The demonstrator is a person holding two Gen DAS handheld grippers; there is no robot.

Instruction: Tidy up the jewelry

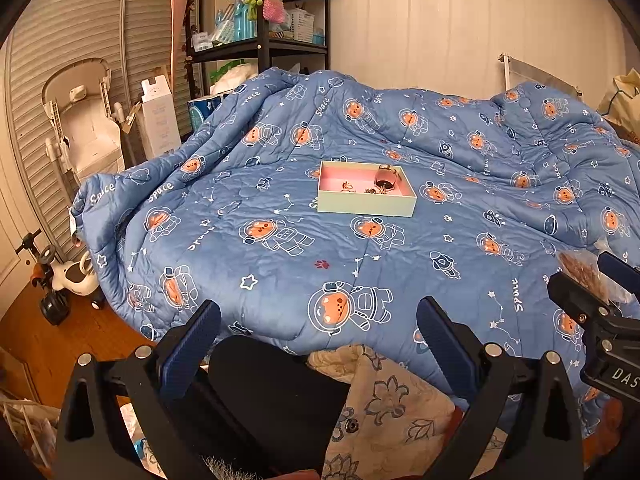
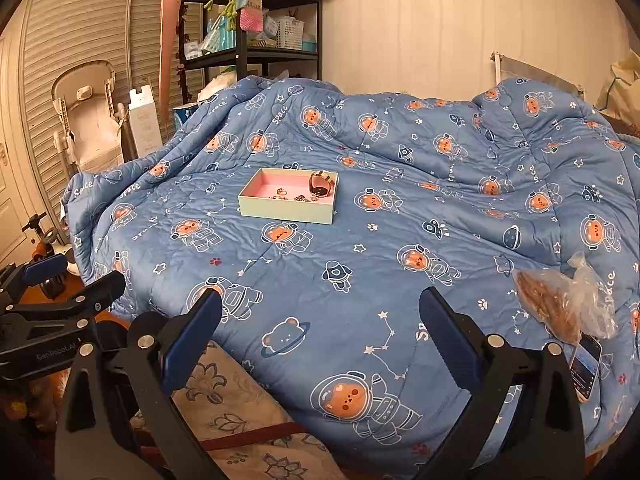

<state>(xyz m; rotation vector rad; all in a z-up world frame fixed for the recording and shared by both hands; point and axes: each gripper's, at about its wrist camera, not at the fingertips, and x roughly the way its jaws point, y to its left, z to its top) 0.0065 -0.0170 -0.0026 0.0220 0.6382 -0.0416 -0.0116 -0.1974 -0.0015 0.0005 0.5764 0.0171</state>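
**Claws wide, box ahead**

Left claw [image 1: 318,316] and right claw [image 2: 320,308] are both spread wide, holding nothing, over the near edge of the bed [image 2: 360,280]. The box [image 2: 286,210] lies well ahead, jewelry [image 2: 298,196] inside.

- The small jewelry pieces [image 1: 362,189] in the pale box [image 1: 366,205] are too small to tell apart; only a round dark piece [image 1: 385,178] stands out.
- The near wall of the box hides part of its pink floor.
- The right gripper [image 1: 600,292] is cut off by the right edge in the left wrist view.
- The phone [image 2: 585,368] lies partly under a plastic bag [image 2: 568,300], and its screen is unreadable.
- The blue quilt [image 2: 360,260] hides the bed below.
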